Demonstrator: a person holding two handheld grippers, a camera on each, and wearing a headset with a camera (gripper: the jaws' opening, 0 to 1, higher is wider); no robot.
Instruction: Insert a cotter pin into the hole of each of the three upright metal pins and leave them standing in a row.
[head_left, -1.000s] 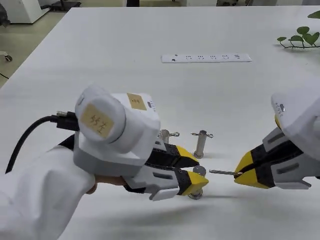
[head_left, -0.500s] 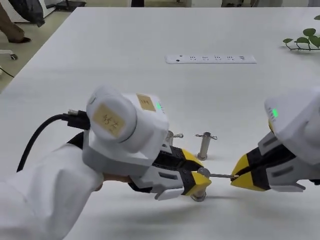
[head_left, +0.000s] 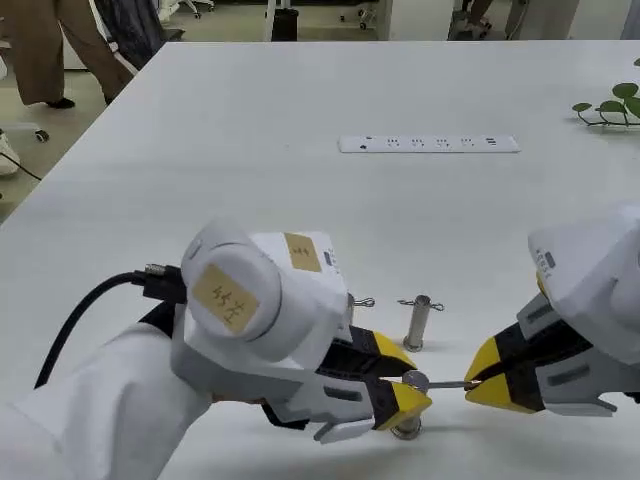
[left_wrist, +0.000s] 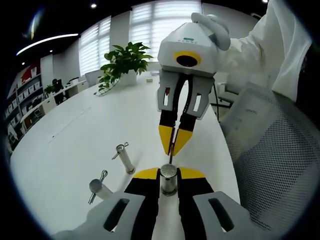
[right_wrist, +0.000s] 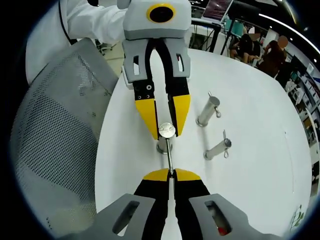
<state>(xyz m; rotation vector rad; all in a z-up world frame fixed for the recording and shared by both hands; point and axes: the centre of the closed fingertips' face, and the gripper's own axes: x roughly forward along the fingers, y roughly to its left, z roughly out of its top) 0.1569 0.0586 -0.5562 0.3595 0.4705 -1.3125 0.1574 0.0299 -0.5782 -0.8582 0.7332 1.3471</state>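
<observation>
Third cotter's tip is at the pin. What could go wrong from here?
1. The cotter is thin and the right gripper pinches only its tail; if the tip misses the hole, pushing may bend it or slip it.
2. The push goes sideways against the pin; it could tilt in the left gripper.
3. Two finished pins stand close by; a gripper pulling away might topple them.

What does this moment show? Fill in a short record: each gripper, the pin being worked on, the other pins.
left gripper: shut on nearest metal pin, upright
right gripper: shut on cotter pin
cotter pin tip: just under that pin's head; whether inside the hole, unclear
other two pins: each already has a cotter pin
</observation>
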